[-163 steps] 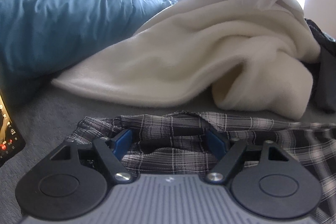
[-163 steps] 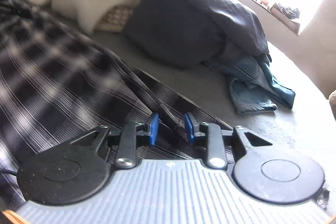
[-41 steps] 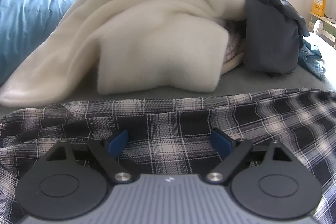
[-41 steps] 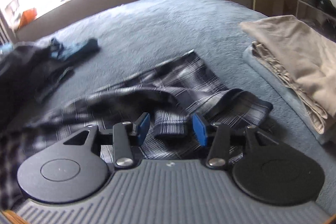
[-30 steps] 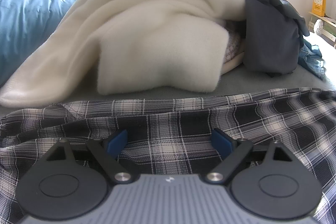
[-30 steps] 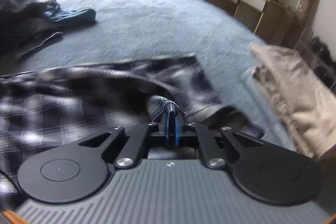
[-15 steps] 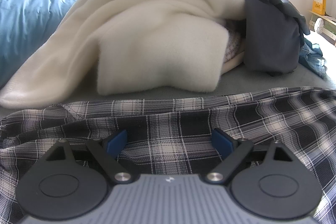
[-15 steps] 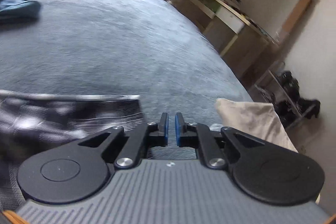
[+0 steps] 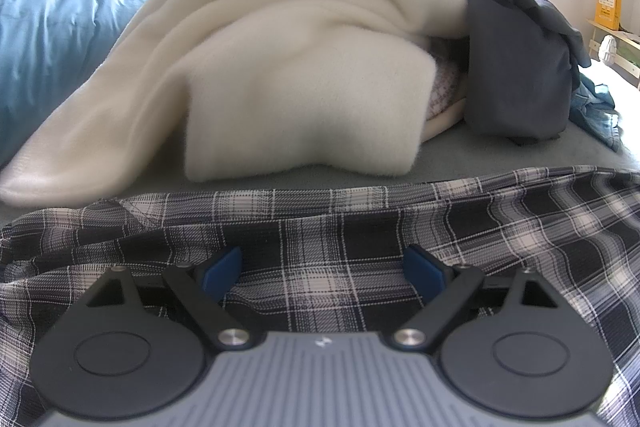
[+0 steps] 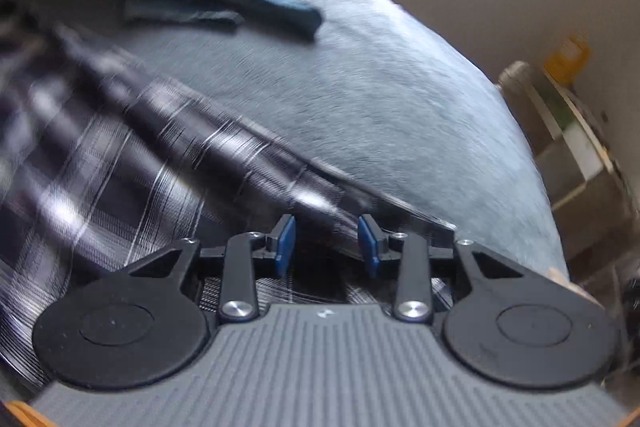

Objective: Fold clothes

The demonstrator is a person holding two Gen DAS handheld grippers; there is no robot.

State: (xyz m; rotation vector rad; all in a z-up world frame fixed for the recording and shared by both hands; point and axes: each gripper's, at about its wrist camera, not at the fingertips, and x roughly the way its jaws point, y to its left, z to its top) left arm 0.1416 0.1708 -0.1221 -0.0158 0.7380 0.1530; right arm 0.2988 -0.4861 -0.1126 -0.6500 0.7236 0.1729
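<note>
A black-and-white plaid shirt (image 9: 328,227) lies spread on the grey bed cover (image 9: 480,163). My left gripper (image 9: 323,273) rests low over it, open wide, blue pads far apart with flat cloth between and under them, unpinched. In the blurred right wrist view the same plaid shirt (image 10: 120,155) fills the left side. Its edge runs slantwise through my right gripper (image 10: 327,245), whose jaws are opening; the blue pads stand clear of the cloth on both sides.
A cream blanket (image 9: 300,87) is heaped behind the shirt, with a blue duvet (image 9: 60,47) to its left and dark grey clothes (image 9: 520,67) to its right. A blue garment (image 10: 272,7) lies on the bed cover (image 10: 380,87). Shelving (image 10: 580,155) stands beyond the bed's right edge.
The right gripper was shut on a fold of the plaid shirt, then swung and rolled; its pads now stand apart over the shirt's edge. The left gripper and its view are unchanged.
</note>
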